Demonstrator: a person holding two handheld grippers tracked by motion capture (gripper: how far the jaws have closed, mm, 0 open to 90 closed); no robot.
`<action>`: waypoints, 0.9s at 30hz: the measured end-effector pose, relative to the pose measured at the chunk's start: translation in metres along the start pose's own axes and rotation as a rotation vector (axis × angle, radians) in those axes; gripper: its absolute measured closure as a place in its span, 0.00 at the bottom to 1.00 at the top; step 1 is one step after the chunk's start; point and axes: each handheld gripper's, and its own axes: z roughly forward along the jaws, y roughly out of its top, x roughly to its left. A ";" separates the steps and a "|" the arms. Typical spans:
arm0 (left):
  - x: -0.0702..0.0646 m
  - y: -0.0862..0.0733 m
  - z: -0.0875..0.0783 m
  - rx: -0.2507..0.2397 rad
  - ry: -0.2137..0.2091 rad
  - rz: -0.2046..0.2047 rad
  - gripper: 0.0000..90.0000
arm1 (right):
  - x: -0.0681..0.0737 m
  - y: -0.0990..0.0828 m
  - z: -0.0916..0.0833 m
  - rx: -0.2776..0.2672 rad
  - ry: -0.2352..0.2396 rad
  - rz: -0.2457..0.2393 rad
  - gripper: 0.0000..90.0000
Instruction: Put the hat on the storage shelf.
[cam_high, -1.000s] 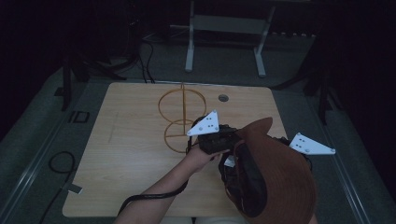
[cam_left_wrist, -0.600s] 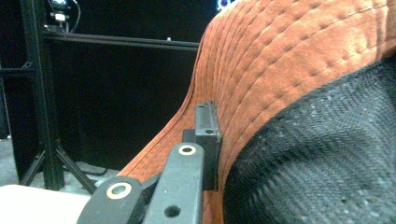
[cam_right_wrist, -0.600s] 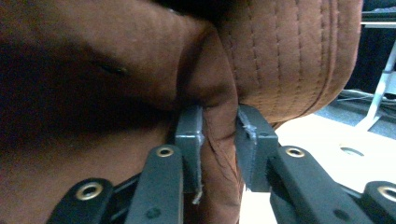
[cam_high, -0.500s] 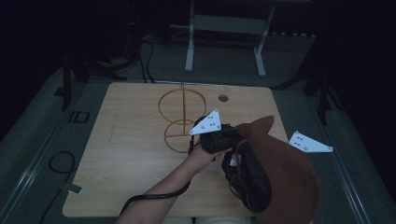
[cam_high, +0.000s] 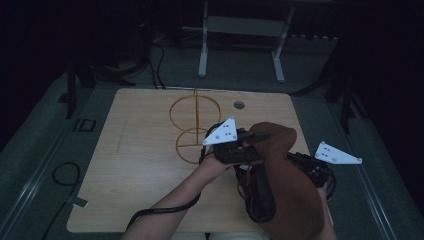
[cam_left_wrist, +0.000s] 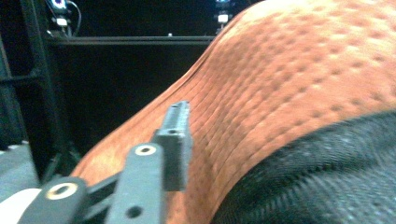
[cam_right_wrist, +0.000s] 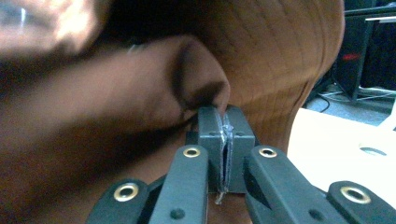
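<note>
Above the near right part of the light wooden tabletop (cam_high: 140, 165), a rust-brown quilted fabric hat w/ dark grey lining (cam_high: 285, 190) hangs lifted between both hands. Its long axis runs from the far peak down toward the person, lining side turned left. Right tongs (cam_right_wrist: 225, 140) sit clamped tight on a fold of the hat's edge, pads pinching the cloth w/ no gap. Left tongs (cam_left_wrist: 180, 135) lie against the brown outer face near the upper end; one jaw shows, so can't tell if they're closed on fabric or just touching. Left hand (cam_high: 212, 167) is nearer the thin tan wire ring stand (cam_high: 192, 125), which stands just beyond-left of the hat, apart from it. Prob. next move goes that way.
</note>
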 end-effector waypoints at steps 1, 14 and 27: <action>-0.001 0.001 0.000 0.009 0.004 0.014 0.65 | 0.000 0.000 -0.001 -0.003 0.004 0.004 0.98; 0.003 0.013 -0.020 0.105 0.199 -0.009 0.31 | -0.005 0.014 -0.017 -0.072 -0.039 0.007 0.98; -0.001 0.007 -0.087 0.161 0.292 -0.038 0.17 | -0.021 0.031 -0.038 -0.149 -0.123 0.015 0.98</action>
